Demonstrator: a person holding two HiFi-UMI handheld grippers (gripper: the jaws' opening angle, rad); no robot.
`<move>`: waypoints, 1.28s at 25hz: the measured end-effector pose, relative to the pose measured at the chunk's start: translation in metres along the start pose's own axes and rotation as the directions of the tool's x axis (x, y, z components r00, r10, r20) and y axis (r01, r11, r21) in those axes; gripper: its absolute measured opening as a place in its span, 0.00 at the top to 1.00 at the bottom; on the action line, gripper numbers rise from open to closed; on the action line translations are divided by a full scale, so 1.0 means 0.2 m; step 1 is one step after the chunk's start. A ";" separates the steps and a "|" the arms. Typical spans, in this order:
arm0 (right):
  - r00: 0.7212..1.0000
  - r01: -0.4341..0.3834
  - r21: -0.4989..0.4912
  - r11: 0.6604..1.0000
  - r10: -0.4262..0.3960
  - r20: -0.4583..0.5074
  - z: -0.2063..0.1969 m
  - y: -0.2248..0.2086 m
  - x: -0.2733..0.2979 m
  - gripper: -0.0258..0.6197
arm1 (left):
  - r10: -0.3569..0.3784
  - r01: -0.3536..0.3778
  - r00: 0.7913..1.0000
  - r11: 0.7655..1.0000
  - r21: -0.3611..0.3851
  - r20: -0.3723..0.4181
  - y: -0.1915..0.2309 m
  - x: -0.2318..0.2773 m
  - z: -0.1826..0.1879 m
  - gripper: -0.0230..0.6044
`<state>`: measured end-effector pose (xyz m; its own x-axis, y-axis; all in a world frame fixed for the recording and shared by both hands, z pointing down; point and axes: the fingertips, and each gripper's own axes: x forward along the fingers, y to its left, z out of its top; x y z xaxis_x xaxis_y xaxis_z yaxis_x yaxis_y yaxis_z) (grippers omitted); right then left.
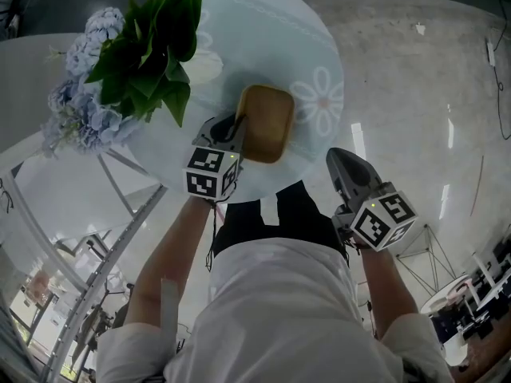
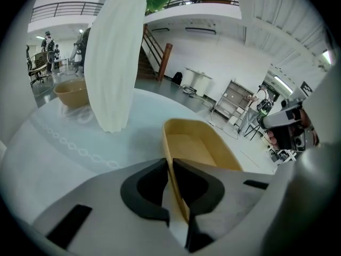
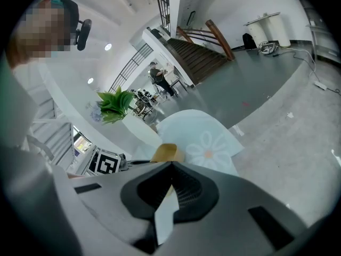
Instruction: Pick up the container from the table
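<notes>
A shallow yellow-brown container lies near the front edge of the round pale table. My left gripper is at its left wall. In the left gripper view the thin wall of the container runs between the two dark pads, and my left gripper is shut on it. My right gripper hangs off the table's front right edge, apart from the container, its jaws together with nothing in them. In the right gripper view my right gripper points at the container.
A tall white ribbed vase with green leaves and pale blue flowers stands left of the container. A small tan bowl sits behind the vase. Polished floor lies to the right.
</notes>
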<state>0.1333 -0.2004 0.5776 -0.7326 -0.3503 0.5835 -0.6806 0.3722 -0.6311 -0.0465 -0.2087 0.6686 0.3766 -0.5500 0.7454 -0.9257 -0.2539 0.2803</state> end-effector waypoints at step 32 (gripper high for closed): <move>0.970 0.033 -0.075 0.997 -0.014 0.241 0.38 0.36 -0.26 0.93 | -0.179 0.134 0.953 0.972 0.192 0.244 -0.34 -0.63 0.67 0.92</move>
<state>0.1227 -0.2198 0.4626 -0.7006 -0.5521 0.4519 -0.7026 0.4238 -0.5715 -0.0268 -0.2286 0.4759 0.5335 -0.6728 0.5125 -0.8429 -0.4731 0.2564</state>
